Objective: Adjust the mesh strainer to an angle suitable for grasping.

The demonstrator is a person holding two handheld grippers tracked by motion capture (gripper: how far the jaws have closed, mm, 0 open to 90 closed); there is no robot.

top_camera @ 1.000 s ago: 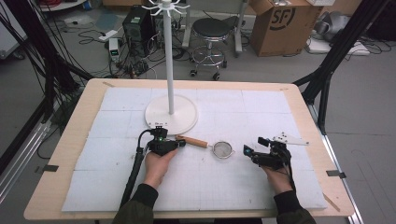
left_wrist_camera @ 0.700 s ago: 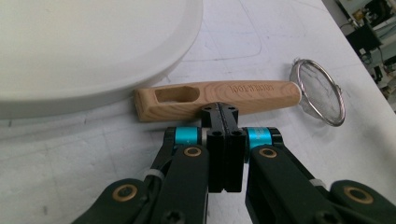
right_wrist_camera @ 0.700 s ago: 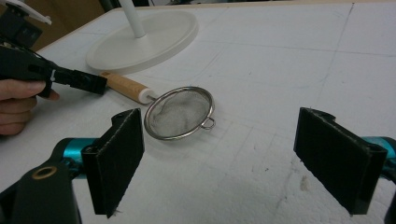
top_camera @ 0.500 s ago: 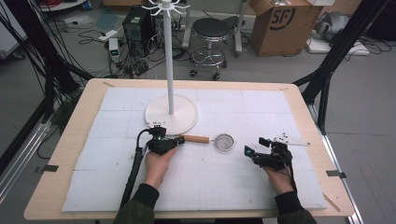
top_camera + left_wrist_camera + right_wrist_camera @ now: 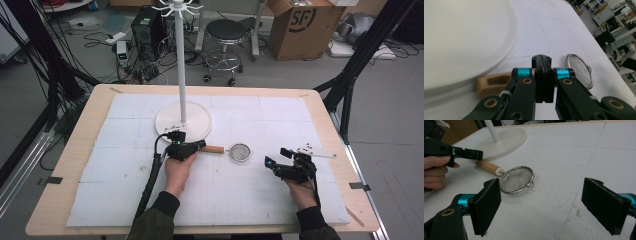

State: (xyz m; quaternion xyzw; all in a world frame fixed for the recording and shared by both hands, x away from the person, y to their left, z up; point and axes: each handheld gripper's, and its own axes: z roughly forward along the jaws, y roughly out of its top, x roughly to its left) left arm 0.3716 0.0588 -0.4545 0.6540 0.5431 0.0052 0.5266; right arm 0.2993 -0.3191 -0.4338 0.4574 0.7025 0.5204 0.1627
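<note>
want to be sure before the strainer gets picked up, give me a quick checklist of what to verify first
1. Left gripper jaws closed: ok, the pads sit flat together in the left gripper view, nothing between them.
2. Left gripper holding the small round wire-mesh strainer with a wooden handle: not ok, the jaws sit at the handle's end but the handle lies on the mat beside them.
3. Right gripper open and free: ok, jaws wide apart, nothing held.
4. Strainer lying flat on the white foam mat: ok.
5. White round base of the pole stand clear of the handle: cannot tell, they lie very close.
</note>
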